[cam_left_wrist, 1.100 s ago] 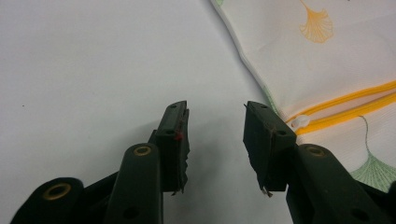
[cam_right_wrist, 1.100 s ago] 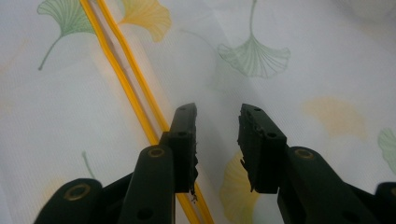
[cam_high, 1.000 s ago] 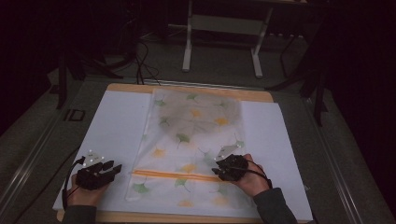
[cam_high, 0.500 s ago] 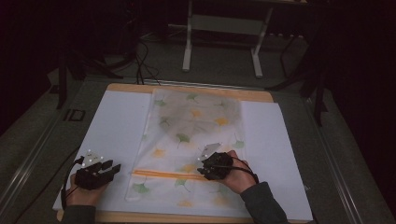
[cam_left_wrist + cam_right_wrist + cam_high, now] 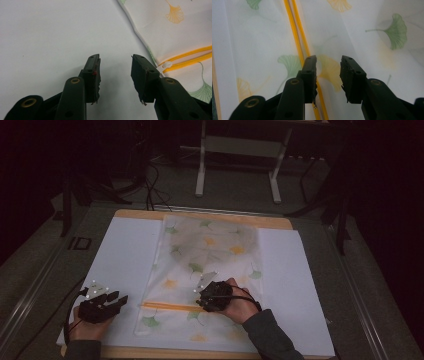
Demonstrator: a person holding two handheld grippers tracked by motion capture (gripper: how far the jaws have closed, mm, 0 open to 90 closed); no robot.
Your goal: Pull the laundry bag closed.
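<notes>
A white mesh bag printed with green and orange ginkgo leaves lies flat on the white table cover. An orange zipper crosses its near end. My right gripper is open and hovers low over the bag, right beside the zipper. In the right gripper view the zipper line runs under the left jaw. My left gripper is open over bare cover, left of the bag's edge. The white zipper pull lies just beyond its right jaw.
The wooden table edge shows at the far side and along the near side. A small dark square sits off the table's left side. Metal stand legs rise from the floor behind the table.
My right gripper has moved left across the bag, from its right part to the zipper near the middle. The left gripper has stayed in place.
</notes>
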